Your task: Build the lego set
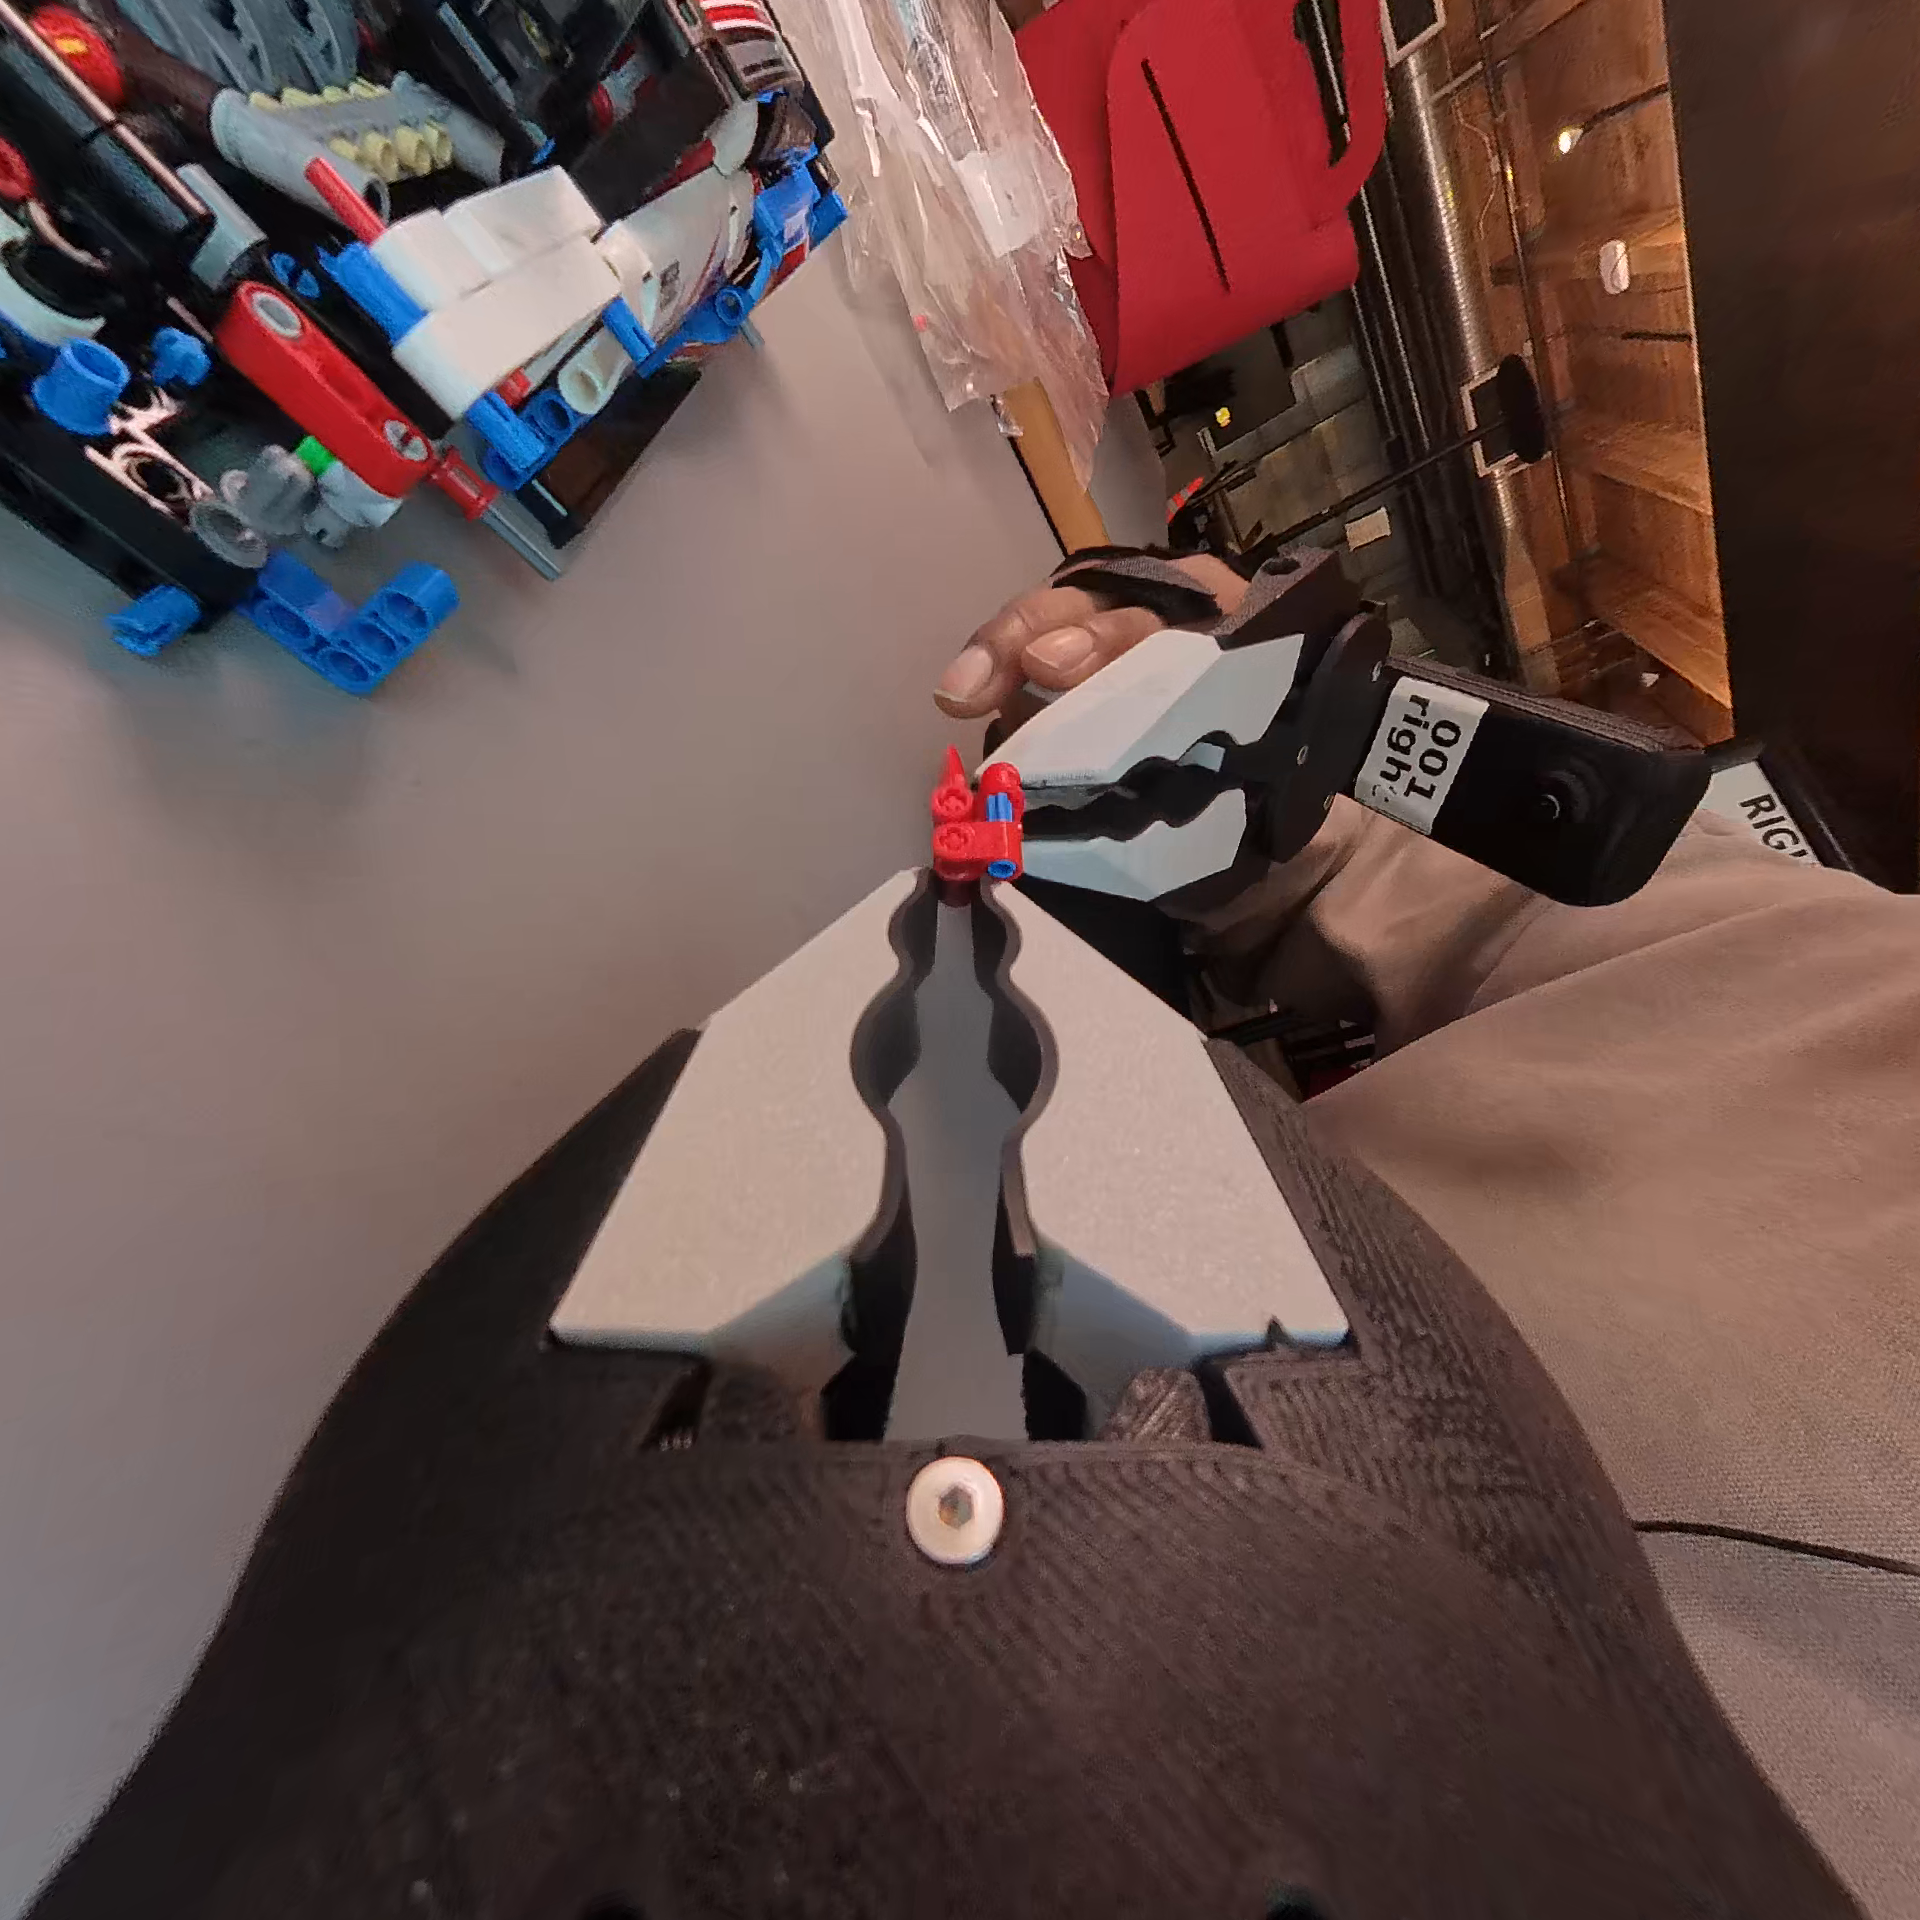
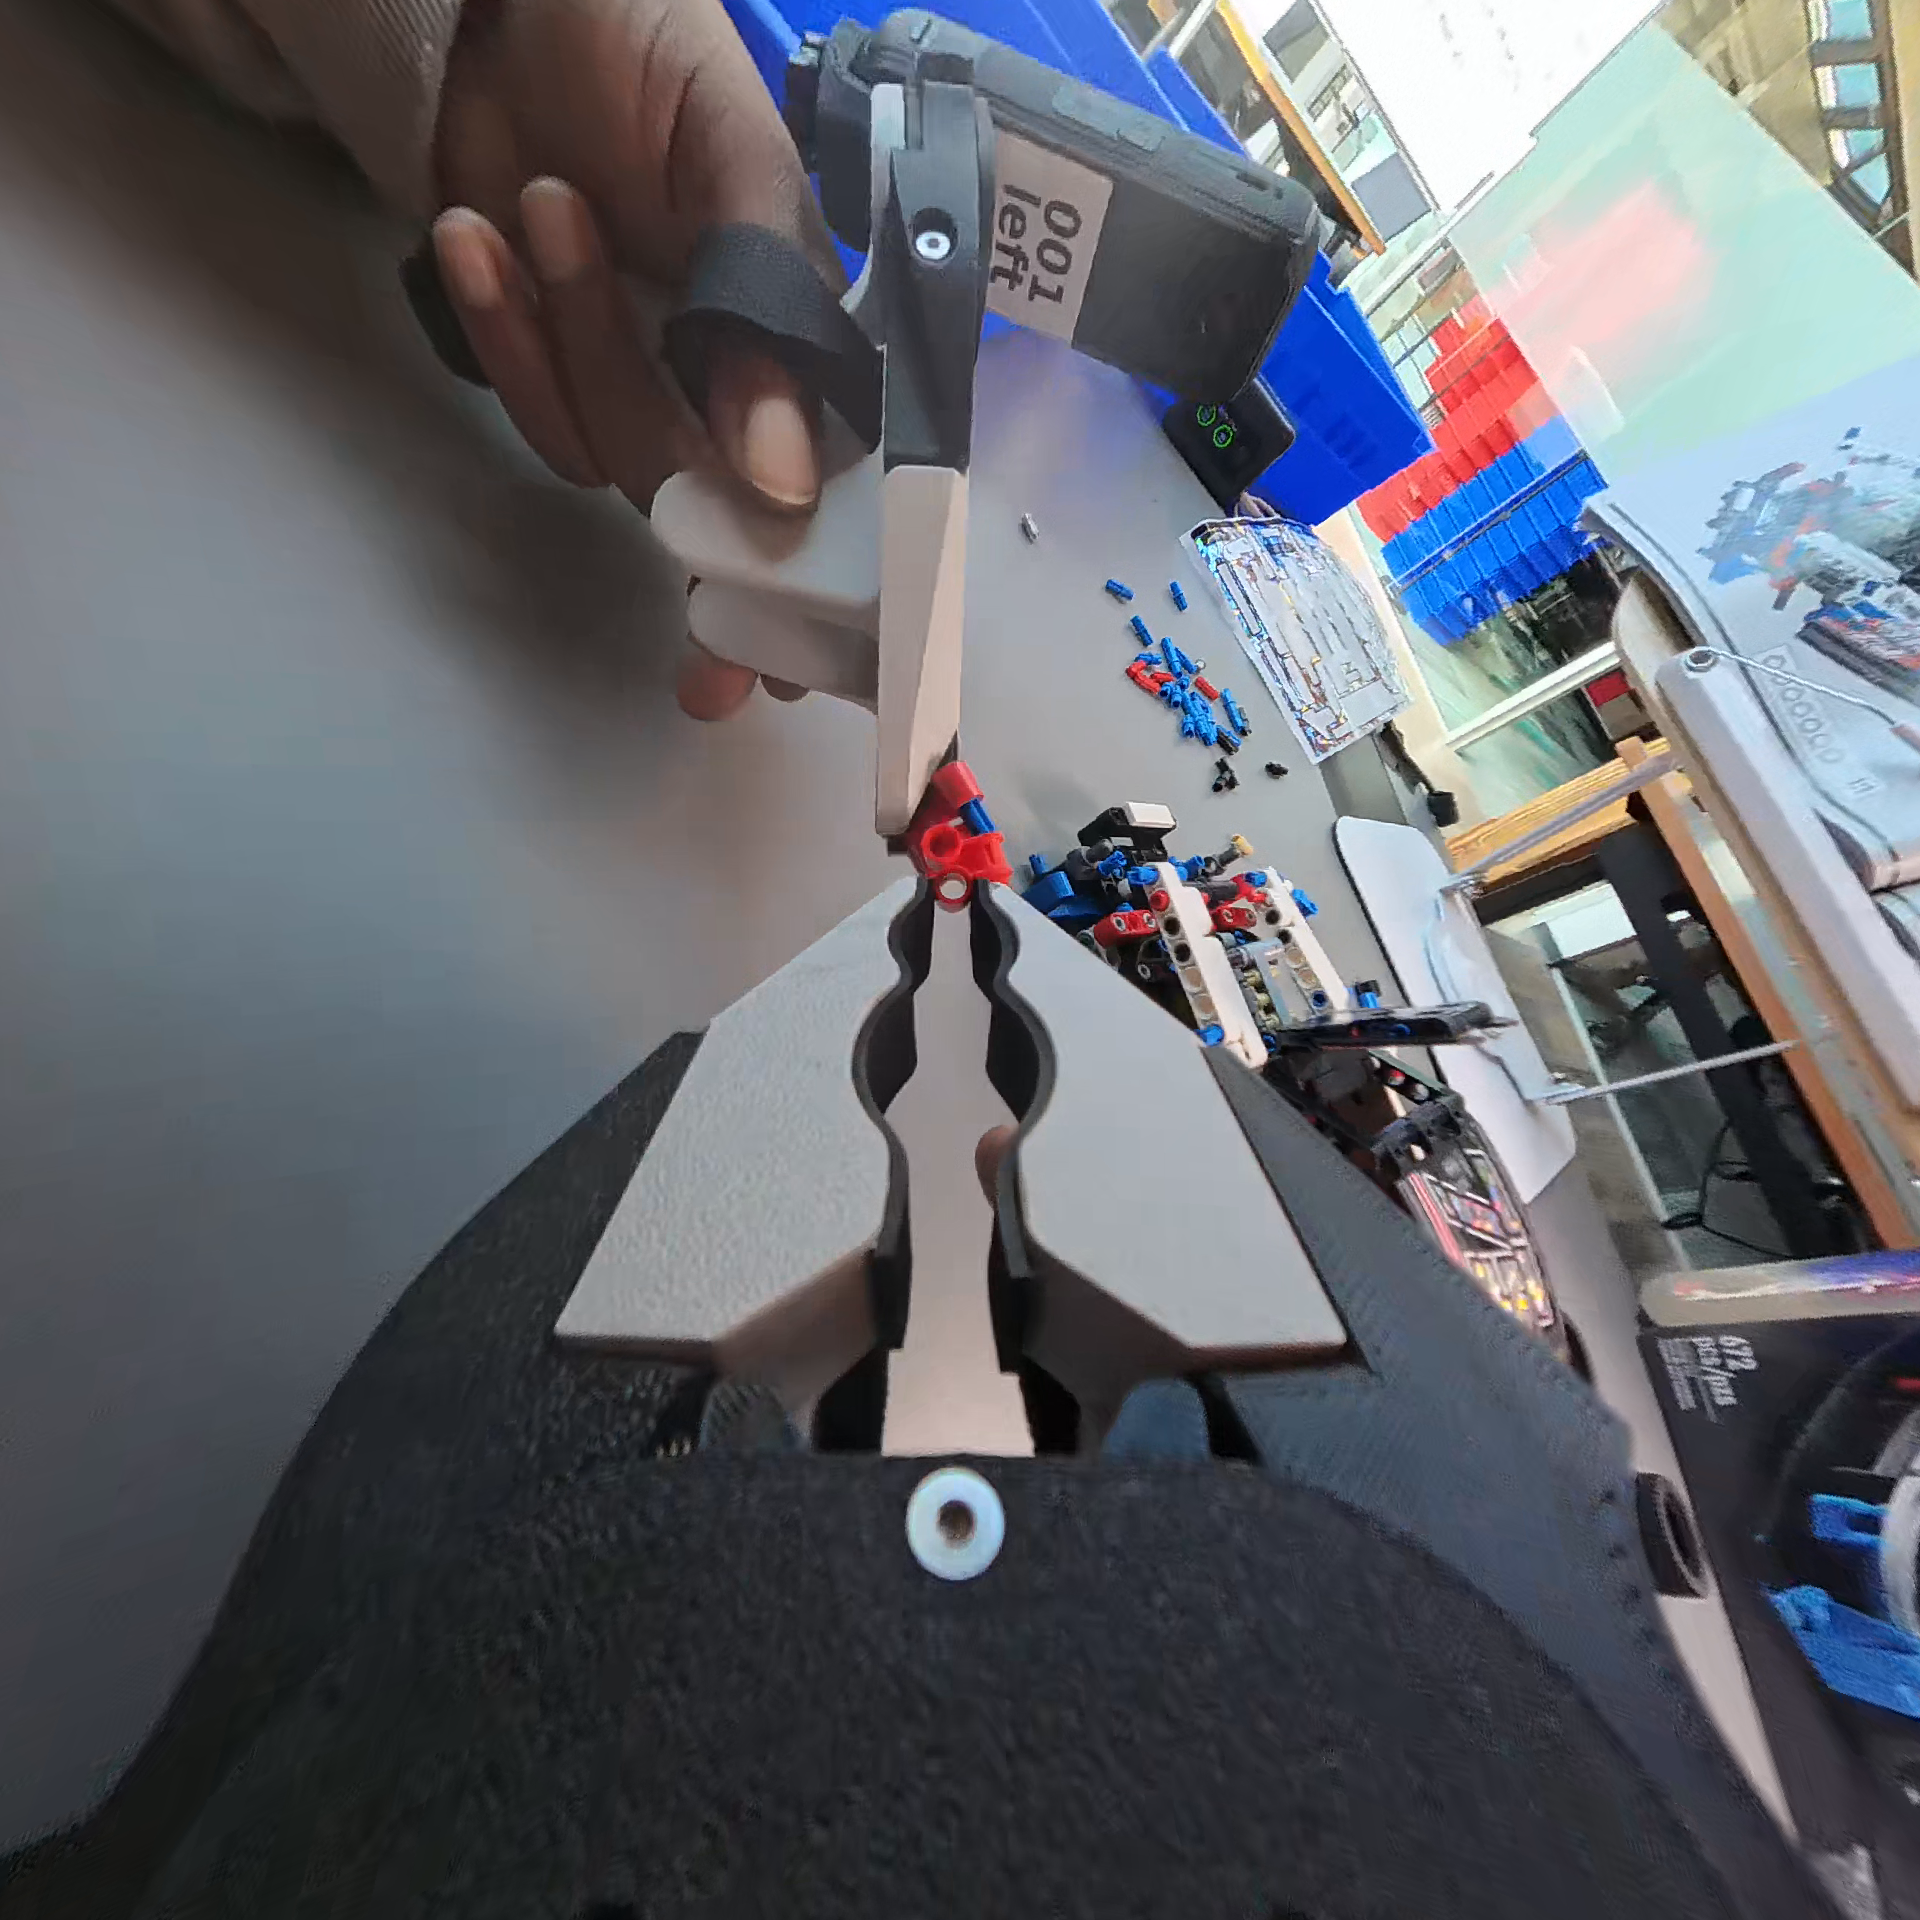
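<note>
Above grey table (image 1: 623, 779), both grippers pinch one red-blue connector cluster (image 1: 977, 826): left gripper (image 1: 954, 896) closed on its lower end, right gripper (image 1: 1023, 821) closed on its side. Sub-assembly step; next, press pieces together squarely.

Grey table surface (image 1: 644, 727) carries the work area. A clear plastic bag (image 1: 966, 208), crumpled, lies at the table's far edge. Behind it stands 1 red chair (image 1: 1226, 187). A wooden wall (image 1: 1621, 343) with a ribbed metal duct (image 1: 1455, 312) runs beyond the chair.

In the right wrist view, blue bins (image 2: 1320, 353) sit at the table's far side, with a small black device (image 2: 1226, 436) showing green lights just beside them. Stacked red and blue bins (image 2: 1475, 499) stand farther off. A wooden-framed table (image 2: 1704, 831) stands to the side, near glass partitions (image 2: 1662, 312).
</note>
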The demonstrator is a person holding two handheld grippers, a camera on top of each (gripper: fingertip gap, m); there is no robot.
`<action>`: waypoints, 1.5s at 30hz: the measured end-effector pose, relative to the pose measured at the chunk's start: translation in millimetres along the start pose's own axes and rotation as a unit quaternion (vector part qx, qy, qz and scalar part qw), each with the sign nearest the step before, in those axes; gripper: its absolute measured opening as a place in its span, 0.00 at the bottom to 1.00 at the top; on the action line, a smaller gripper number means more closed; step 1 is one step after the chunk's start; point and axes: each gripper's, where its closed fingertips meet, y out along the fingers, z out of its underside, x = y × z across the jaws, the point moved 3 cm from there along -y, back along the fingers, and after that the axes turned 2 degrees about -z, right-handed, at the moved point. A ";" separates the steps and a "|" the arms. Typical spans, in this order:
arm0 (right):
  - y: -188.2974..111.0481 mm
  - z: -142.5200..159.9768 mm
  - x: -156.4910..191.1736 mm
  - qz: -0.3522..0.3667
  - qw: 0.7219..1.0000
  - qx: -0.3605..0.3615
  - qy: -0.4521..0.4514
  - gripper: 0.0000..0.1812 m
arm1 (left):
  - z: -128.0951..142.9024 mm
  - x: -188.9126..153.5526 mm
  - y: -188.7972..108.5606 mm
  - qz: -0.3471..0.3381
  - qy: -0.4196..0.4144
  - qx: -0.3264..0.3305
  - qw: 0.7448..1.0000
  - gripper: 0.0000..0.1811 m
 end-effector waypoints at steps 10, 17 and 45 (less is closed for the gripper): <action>-0.8 -2.2 -0.7 -0.037 0.989 0.037 -0.136 0.03 | 4.1 -0.9 -0.9 0.024 -0.017 0.021 0.999 0.03; 3.4 1.4 1.6 -0.050 0.984 0.067 -0.159 0.03 | 5.6 3.6 -0.6 -0.014 0.017 0.023 1.000 0.03; 0.2 18.9 7.6 -0.102 0.986 0.129 -0.032 0.03 | 3.1 12.1 -4.8 -0.078 0.107 0.018 0.991 0.03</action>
